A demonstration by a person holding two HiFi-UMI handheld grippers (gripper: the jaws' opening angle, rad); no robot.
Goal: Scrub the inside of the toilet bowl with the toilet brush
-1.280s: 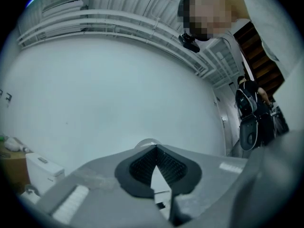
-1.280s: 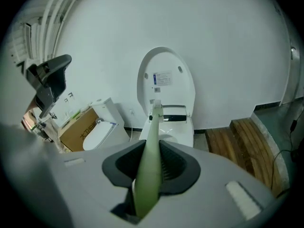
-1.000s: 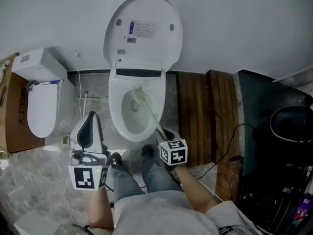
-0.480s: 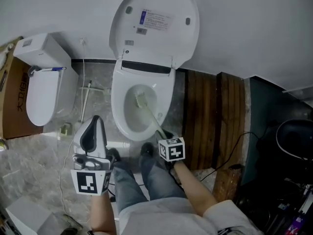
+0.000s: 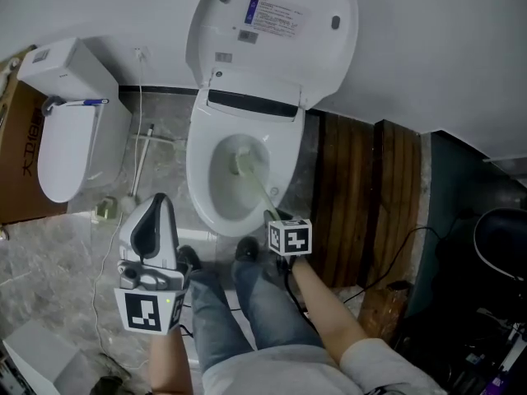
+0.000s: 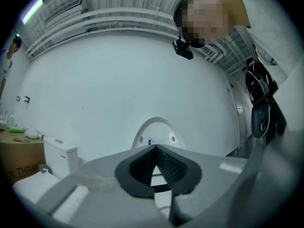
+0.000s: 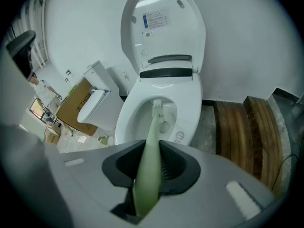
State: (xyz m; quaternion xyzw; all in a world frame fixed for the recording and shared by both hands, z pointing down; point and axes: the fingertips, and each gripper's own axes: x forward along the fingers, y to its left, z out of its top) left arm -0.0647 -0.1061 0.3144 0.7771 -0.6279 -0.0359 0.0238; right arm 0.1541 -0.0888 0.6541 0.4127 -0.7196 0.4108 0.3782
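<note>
Green toilet brush [image 5: 254, 188] still inside toilet bowl [image 5: 195, 189].

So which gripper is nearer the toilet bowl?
Right. The right gripper sits at the front rim of the toilet bowl, holding the toilet brush; the left gripper hangs apart, off its front-left.

The left gripper [image 5: 155, 211] points forward and away from the body, with its marker cube [image 5: 148, 309] behind the jaws. Seen along the jaws, the two dark pads [image 6: 142, 164] meet at their tips with nothing between them. The left forearm [image 5: 169, 356] runs straight back from behind the cube. The right gripper [image 5: 272, 218] reaches forward on a bare forearm [image 5: 325, 309] that slants back to the right. Its jaws are clamped on the pale green handle of the toilet brush [image 7: 153, 127], which leads out ahead of them.
</note>
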